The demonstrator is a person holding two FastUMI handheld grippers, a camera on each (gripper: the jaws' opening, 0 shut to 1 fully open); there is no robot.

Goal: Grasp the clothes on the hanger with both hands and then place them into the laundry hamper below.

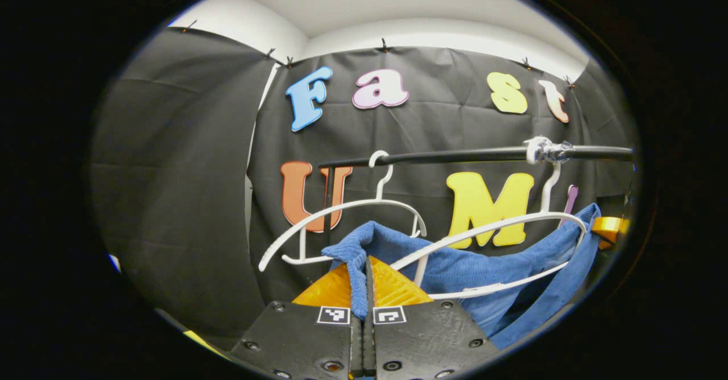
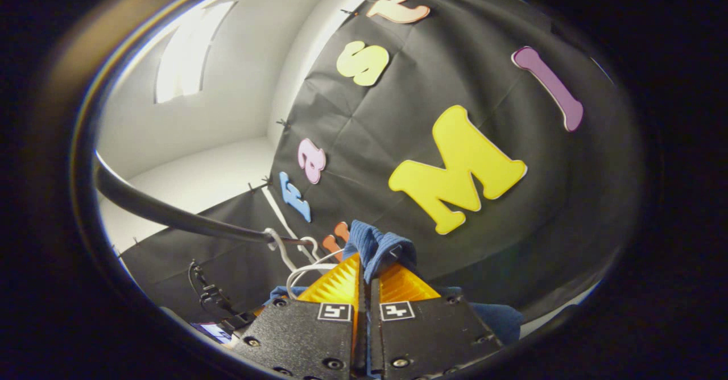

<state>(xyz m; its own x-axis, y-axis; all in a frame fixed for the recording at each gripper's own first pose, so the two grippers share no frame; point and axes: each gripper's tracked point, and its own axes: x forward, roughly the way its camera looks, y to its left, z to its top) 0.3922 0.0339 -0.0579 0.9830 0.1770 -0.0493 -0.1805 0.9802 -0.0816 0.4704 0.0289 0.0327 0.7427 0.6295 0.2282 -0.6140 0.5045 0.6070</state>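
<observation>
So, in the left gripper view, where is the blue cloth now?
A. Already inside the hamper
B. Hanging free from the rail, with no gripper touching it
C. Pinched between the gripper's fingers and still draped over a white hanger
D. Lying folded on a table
C: the left gripper has its fingers closed on a fold of the blue cloth, which still lies across the white hanger hooked on the black rail.

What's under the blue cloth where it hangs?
A white hanger runs under the blue cloth, its right end covered by fabric. Nothing is visible below the cloth.
</observation>
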